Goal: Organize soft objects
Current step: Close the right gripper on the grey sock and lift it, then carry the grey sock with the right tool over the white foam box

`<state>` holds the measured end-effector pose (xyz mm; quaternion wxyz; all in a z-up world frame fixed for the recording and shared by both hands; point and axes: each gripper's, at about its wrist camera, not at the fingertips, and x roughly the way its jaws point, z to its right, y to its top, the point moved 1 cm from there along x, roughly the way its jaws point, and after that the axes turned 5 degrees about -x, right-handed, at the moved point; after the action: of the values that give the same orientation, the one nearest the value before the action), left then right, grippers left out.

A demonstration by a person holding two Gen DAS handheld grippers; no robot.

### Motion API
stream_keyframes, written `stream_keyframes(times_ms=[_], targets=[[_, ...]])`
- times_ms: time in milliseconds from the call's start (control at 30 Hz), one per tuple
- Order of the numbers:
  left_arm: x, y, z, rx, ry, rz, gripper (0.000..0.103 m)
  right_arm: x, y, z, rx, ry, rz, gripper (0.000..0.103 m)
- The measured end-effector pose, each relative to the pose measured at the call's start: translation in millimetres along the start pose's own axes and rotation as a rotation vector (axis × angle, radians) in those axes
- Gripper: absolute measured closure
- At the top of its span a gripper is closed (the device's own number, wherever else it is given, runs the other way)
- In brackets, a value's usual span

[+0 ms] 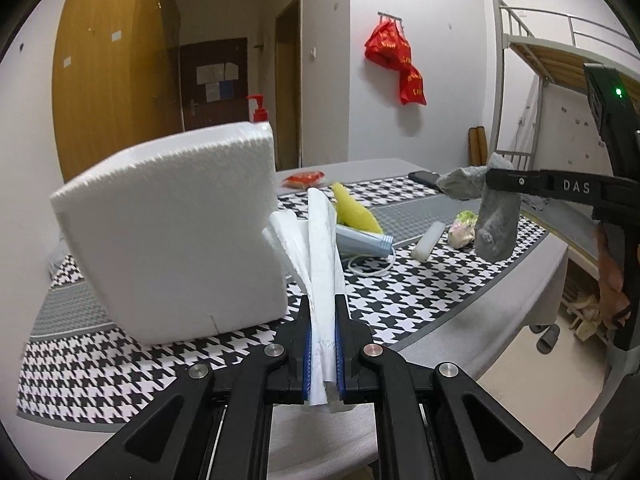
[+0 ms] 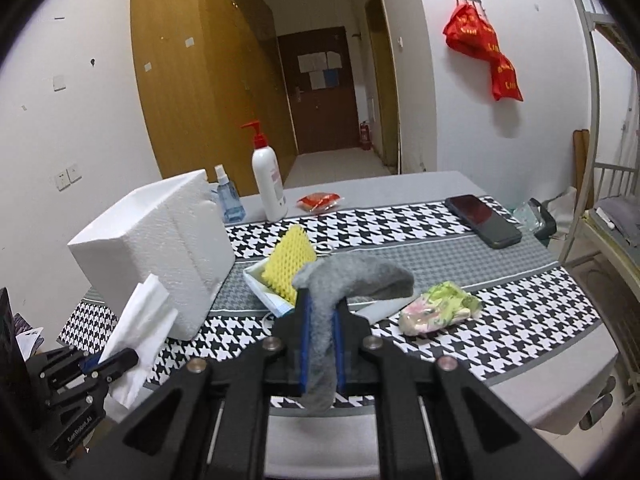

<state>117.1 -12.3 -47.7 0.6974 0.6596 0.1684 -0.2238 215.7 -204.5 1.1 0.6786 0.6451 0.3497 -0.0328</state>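
Both jaw pairs clenched: left gripper (image 1: pixel 323 344) pinches a white folded tissue (image 1: pixel 320 248), creased and fanned out above the blue pads, held off the table just right of the white foam box (image 1: pixel 168 232); right gripper (image 2: pixel 320 344) grasps a grey fuzzy sock (image 2: pixel 352 280), limp, toe end drooping over to the right, above the houndstooth tablecloth (image 2: pixel 400 224). Yellow ridged sponge (image 2: pixel 290 260) sits in a small white tray (image 2: pixel 256 280) mid-table, floral cloth bundle (image 2: pixel 436 308) near right, dark phone (image 2: pixel 482 220) far right, pump bottle (image 2: pixel 269 180) far behind the box.
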Motion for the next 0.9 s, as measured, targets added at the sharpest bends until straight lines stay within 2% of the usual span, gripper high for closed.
stream_keyframes(times_ms=[400, 900], targets=[[-35, 16, -2, 0.042, 0.030, 0.075, 0.094, -27, -5, -16, -0.009, 0.020, 0.048, 0.090], [-75, 28, -21, 0.013, 0.067, 0.189, 0.094, -56, 2, -57, -0.077, 0.072, 0.128, 0.090]])
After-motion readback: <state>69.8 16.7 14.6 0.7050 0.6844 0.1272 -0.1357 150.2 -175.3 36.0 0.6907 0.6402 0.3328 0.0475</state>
